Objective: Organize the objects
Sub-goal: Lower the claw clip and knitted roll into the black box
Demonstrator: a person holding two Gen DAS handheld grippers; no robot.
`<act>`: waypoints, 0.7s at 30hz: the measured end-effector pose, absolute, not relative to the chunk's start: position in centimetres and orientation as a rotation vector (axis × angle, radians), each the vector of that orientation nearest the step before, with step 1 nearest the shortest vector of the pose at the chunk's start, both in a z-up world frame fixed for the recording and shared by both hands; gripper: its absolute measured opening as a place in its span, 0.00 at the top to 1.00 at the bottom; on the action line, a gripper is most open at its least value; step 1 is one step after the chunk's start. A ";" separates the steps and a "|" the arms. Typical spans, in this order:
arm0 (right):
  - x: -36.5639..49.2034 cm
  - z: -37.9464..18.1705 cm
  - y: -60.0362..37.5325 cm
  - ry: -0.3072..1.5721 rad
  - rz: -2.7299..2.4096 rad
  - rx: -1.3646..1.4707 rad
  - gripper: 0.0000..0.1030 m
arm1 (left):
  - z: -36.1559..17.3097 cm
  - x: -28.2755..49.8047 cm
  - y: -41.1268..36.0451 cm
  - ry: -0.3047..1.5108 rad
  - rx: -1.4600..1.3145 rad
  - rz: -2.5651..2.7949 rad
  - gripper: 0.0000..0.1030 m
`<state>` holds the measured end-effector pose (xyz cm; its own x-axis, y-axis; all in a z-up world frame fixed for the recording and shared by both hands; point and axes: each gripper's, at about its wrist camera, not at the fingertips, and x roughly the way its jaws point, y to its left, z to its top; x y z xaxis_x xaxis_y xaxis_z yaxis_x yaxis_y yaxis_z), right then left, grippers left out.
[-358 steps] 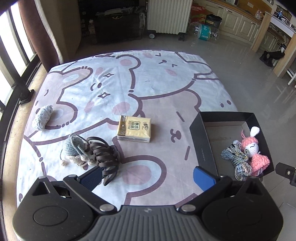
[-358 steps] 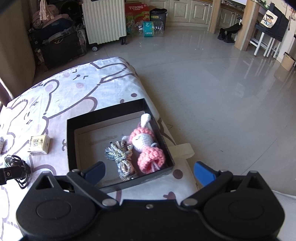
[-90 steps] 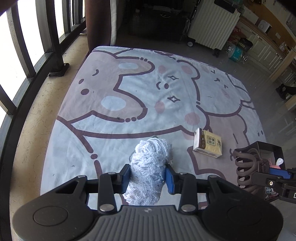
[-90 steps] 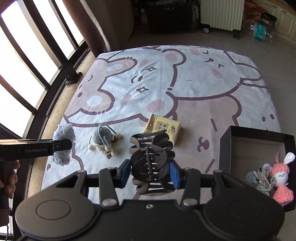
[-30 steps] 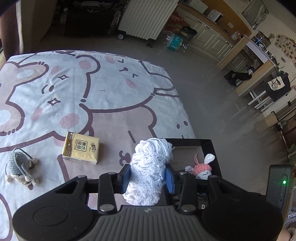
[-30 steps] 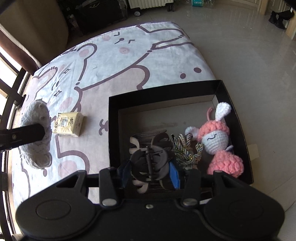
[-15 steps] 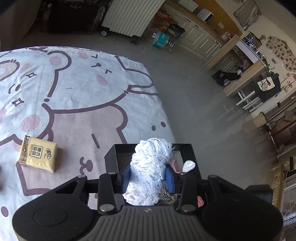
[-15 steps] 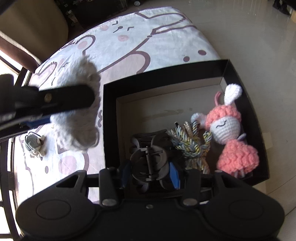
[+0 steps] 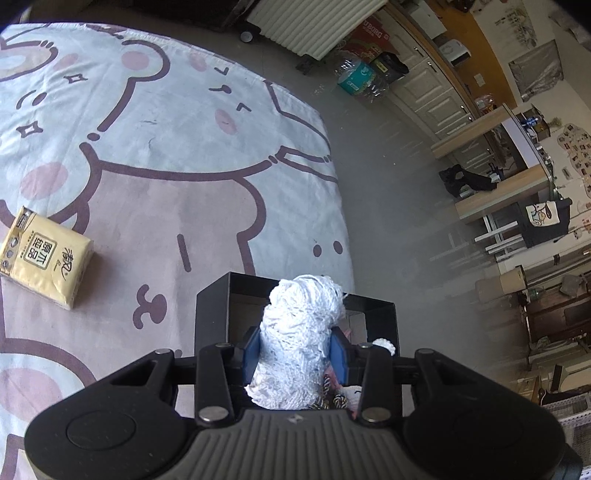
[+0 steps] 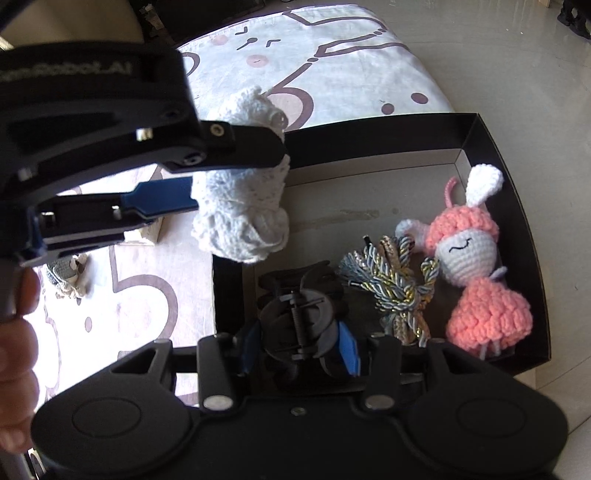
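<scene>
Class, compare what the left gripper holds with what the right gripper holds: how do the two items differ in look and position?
The white crochet bundle is soft, pale yarn; the black hair claw is hard, dark plastic with a spring. The left gripper holds the bundle raised over the black box near its left wall, while the right gripper has the claw low inside the box. Both are clamped between blue pads.

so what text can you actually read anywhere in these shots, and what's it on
"UBORG": red carton on the far floor, with the start of the word cut off.
"GenRobot.AI": housing of the left claw in the right wrist view, blurred and only just legible.
Chinese characters: yellow tissue pack on the sheet, lying sideways. They can't be quoted with confidence, and the fine print is too small.
No other text is readable.
</scene>
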<state>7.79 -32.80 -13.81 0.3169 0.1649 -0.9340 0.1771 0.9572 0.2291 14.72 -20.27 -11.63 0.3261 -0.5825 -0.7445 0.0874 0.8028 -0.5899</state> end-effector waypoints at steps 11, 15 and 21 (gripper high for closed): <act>7.9 -13.9 -33.4 1.255 -0.005 0.335 0.55 | -12.3 14.9 -20.2 1.175 -0.523 -0.432 0.46; 7.8 -14.0 -33.4 1.255 -0.015 0.347 0.55 | -11.6 14.9 -20.1 1.157 -0.495 -0.438 0.45; 7.7 -13.8 -33.6 1.255 -0.028 0.376 0.54 | -10.8 15.0 -19.6 1.137 -0.480 -0.430 0.45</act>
